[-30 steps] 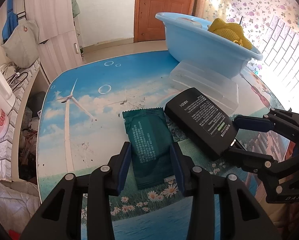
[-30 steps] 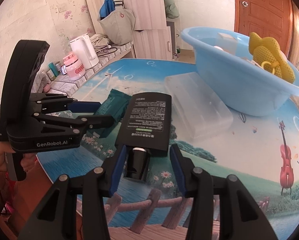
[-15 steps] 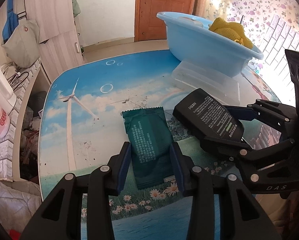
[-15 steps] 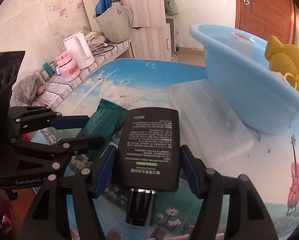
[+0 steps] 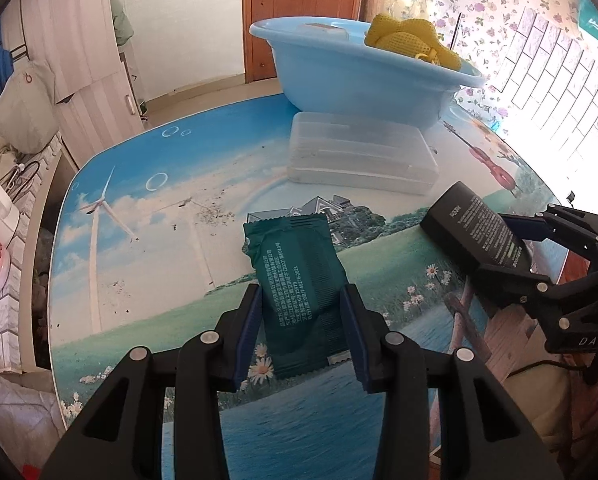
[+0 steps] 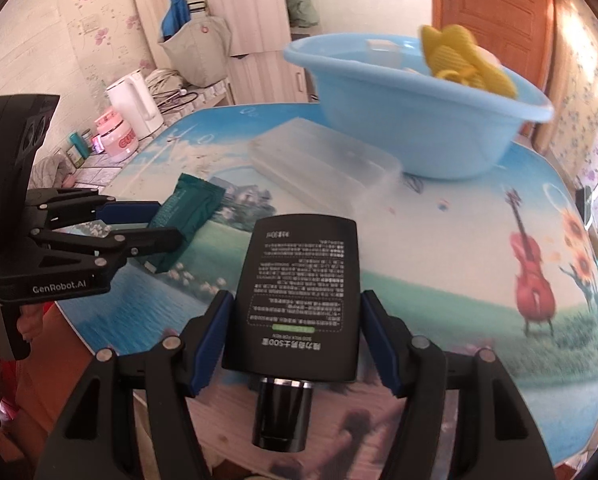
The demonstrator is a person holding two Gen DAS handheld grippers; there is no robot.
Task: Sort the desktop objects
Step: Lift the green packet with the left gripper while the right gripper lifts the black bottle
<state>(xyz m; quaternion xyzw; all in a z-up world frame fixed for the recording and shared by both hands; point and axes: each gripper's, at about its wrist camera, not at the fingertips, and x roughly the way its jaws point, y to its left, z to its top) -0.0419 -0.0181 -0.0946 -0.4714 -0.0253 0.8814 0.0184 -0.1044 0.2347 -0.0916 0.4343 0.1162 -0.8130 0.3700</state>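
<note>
Black left gripper (image 6: 155, 228) housing reads "GenRobot.AI".

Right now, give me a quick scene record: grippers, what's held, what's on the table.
left gripper: shut on green packet
right gripper: shut on black bottle, cap toward camera
blue basin: far side of table, yellow mesh item at its rim
clear box: lid shut, on table in front of basin
</note>
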